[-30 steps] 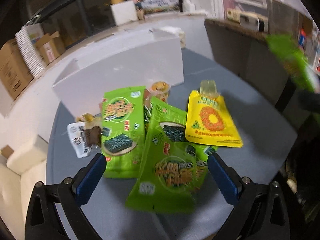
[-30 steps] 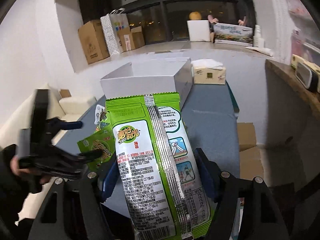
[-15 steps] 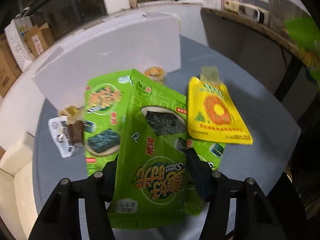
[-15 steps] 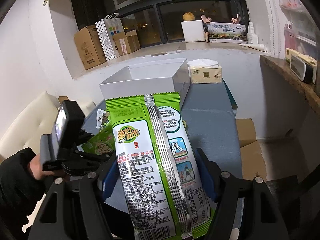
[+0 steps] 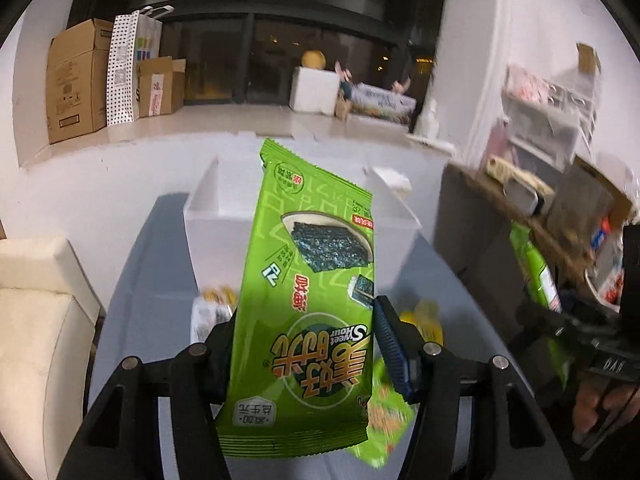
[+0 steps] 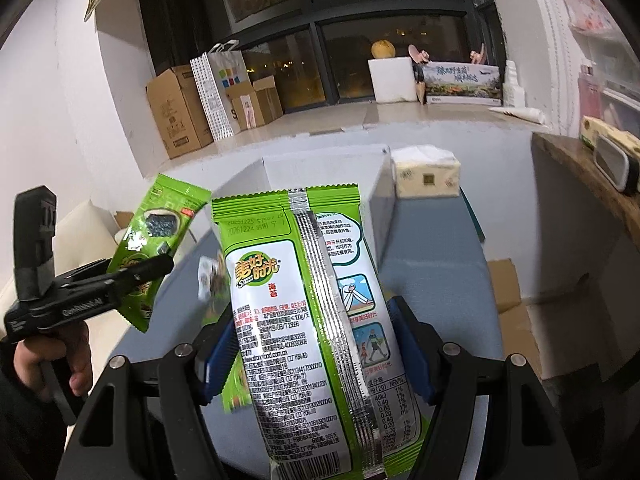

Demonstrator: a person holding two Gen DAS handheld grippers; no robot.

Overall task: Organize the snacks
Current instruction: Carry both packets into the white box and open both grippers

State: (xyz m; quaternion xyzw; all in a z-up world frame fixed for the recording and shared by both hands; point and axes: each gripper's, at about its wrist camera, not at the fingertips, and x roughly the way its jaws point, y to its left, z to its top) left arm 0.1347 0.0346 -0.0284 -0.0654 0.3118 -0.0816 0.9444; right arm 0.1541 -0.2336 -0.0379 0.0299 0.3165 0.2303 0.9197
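1. Two views, left wrist first: our left hand-held gripper [image 5: 308, 344] is clamped on a green seaweed packet [image 5: 308, 300], front side showing, lifted clear of the grey surface [image 5: 160, 264].
2. Beyond it stands the white box [image 5: 216, 216], open-topped. More snacks [image 5: 424, 320] lie on the surface below, blurred.
3. At the right edge we note the right hand-held gripper [image 5: 560, 320] carrying a second seaweed packet [image 5: 536, 272].
4. Right wrist view: our right hand-held gripper [image 6: 312, 356] is clamped on that second seaweed packet [image 6: 316, 320], back side showing, held above the surface [image 6: 432, 280].
5. White box [image 6: 328, 168] behind it; tissue pack [image 6: 426, 178] just beside the box.
6. Left hand [image 6: 52, 364] and its gripper at left.
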